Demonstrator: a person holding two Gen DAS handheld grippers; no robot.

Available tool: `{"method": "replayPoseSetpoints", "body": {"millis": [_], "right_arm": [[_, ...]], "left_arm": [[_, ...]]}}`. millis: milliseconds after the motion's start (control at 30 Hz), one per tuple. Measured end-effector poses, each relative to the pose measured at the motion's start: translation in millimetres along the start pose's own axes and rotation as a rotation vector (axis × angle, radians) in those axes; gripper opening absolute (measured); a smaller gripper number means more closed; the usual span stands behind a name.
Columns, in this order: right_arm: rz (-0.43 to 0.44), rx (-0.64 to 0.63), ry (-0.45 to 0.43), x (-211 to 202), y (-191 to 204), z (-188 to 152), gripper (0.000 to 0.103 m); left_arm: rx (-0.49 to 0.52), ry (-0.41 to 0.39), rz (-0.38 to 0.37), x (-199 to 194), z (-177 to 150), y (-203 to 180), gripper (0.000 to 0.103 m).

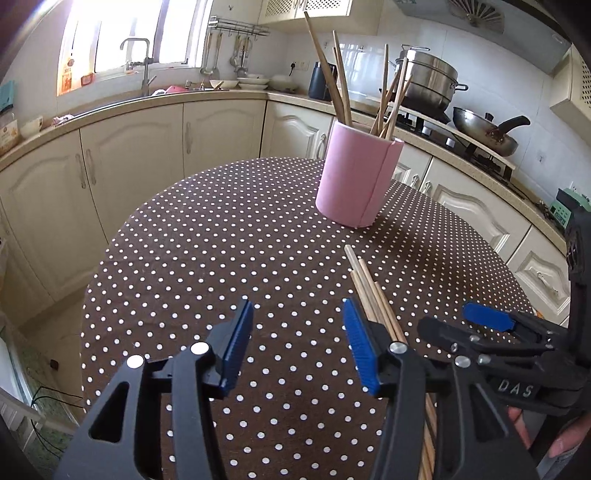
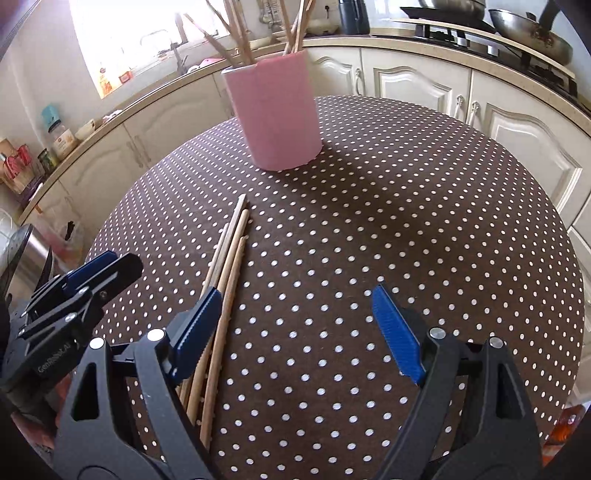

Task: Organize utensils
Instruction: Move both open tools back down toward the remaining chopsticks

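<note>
A: Claws?
B: Left claw (image 1: 297, 339) and right claw (image 2: 295, 325) both spread, nothing gripped.
A: Utensils?
B: Loose wooden chopsticks (image 2: 231, 258) lie on polka-dot brown desk (image 2: 406, 221); others stand upright in pink cylindrical holder (image 2: 275, 114).

Cream cabinets (image 1: 133, 158) wrapped the kitchen ahead of the gripper; bright window (image 1: 122, 33) ahead-left, white tiled wall (image 1: 369, 55) ahead-right.

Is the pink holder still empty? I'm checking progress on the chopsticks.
No: several wooden chopsticks already stand in the pink holder, while a few more lie on the polka-dot tablecloth.
</note>
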State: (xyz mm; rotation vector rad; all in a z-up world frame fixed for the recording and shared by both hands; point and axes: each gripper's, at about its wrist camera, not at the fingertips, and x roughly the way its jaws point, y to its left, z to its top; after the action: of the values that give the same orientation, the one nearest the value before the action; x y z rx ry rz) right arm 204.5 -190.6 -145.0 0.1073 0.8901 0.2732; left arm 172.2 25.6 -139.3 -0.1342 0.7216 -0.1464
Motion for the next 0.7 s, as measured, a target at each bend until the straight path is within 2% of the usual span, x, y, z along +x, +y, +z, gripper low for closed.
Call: {"method": "replayPoseSetpoints", "body": {"millis": [167,533,567,633,667,700], "right_arm": [[-0.021,-0.031,0.019,3.9,7.2,0.3,0.082],[-0.133,-0.117,0.05,15.5,28.5,1.3,0.082],[-0.152,-0.133,0.052,16.4,30.9,1.5,0.078],[-0.128,-0.158,0.035,13.9,34.8,1.5,0.055],[-0.117,-0.173,0.031,13.3,36.8,2.0,0.038],[-0.112,-0.184,0.03,13.5,37.8,2.4,0.028]], "left_arm": [[-0.014,0.013,-0.017,2.8,-0.9,3.3,0.052],[-0.013,0.053,-0.043,11.2,3.1,0.6,0.058],[-0.011,0.057,-0.045,12.4,3.8,0.5,0.058],[-0.006,0.066,-0.045,14.3,3.7,-0.6,0.058],[-0.003,0.071,-0.043,15.5,3.6,-1.4,0.058],[0.001,0.075,-0.04,16.5,3.7,-2.4,0.058]]}}
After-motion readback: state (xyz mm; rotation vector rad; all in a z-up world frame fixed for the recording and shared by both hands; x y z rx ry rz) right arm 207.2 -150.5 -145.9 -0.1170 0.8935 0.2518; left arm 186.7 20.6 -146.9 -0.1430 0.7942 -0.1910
